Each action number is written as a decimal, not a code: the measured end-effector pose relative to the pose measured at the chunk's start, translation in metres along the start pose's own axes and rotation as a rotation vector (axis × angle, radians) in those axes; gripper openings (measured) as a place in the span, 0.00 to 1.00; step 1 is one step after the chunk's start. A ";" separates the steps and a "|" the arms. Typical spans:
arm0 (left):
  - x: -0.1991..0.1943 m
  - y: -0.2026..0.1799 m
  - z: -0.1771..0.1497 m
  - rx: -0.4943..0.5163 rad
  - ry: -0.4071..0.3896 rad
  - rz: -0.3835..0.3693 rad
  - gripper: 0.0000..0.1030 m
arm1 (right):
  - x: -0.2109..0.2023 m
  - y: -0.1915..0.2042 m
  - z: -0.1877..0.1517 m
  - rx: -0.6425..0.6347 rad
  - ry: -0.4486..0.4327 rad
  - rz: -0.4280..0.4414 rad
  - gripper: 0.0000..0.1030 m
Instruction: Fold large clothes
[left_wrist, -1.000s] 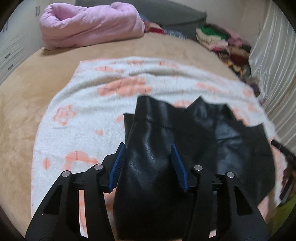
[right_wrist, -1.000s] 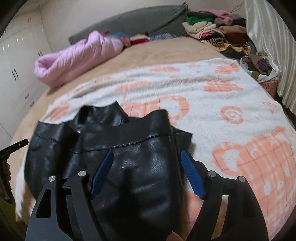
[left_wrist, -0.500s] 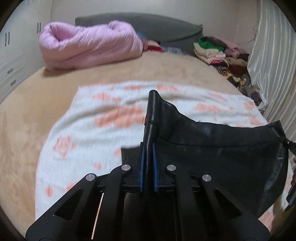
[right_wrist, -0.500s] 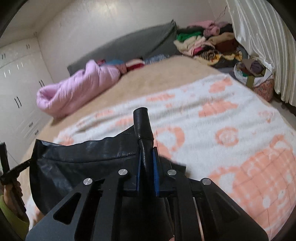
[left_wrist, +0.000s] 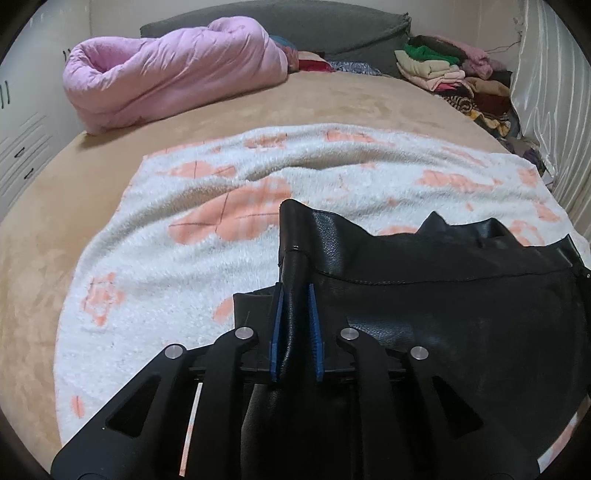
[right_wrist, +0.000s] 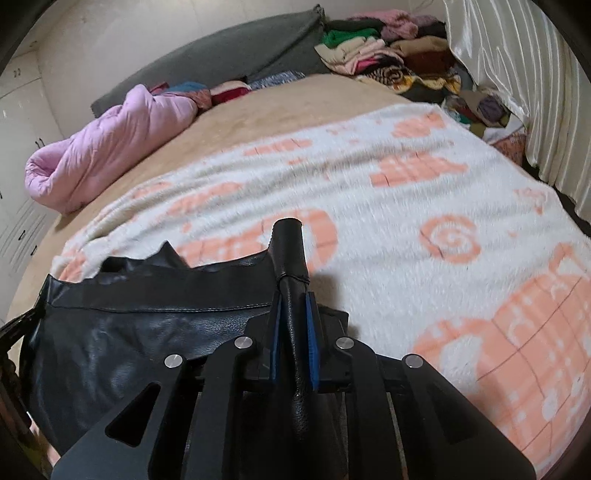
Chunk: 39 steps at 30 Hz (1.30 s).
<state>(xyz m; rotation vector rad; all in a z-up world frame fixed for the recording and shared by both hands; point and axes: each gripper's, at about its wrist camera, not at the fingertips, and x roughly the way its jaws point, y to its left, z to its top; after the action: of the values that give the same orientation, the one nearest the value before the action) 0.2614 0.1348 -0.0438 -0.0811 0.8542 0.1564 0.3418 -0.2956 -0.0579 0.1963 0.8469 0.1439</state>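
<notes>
Nearest the lens, at the lower middle of the left wrist frame, the left hand-held gripper (left_wrist: 294, 325) is pinching a bunched corner of the black leather garment (left_wrist: 443, 314) between its blue pads, and the right hand-held gripper (right_wrist: 293, 332) is pinching the matching corner at the lower middle of its own frame. Each is clamping a rolled fold that is sticking up past the fingertips, probably so that the stitched edge between them is pulling taut and straight for a fold. Most of the garment is lying in the lower part of both frames, draped over the near edge of the bed, with a pointed flap poking up behind the taut edge.

Just beyond it the white and orange patterned blanket (left_wrist: 207, 236) is spreading across the middle of the frames, offering open room for laying the fold down; nothing is sitting on it in the way. Farther back, the tan bedspread (left_wrist: 332, 99) is showing, with a rolled pink quilt (left_wrist: 173, 81) at the upper left and a pile of folded clothes (left_wrist: 443, 70) at the upper right, beside the pale curtain (left_wrist: 546, 81).
</notes>
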 end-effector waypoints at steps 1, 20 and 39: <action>0.002 0.001 -0.001 -0.005 0.005 -0.001 0.09 | 0.003 -0.001 -0.001 0.004 0.006 -0.003 0.14; -0.019 0.027 -0.003 -0.073 -0.001 0.010 0.60 | -0.021 -0.016 -0.011 0.061 0.042 -0.001 0.76; -0.035 0.044 -0.074 -0.264 0.148 -0.244 0.32 | -0.073 -0.037 -0.093 0.180 0.178 0.343 0.28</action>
<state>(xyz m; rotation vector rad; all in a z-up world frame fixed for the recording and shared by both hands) 0.1761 0.1645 -0.0666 -0.4466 0.9604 0.0331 0.2255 -0.3356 -0.0736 0.5039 0.9994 0.4112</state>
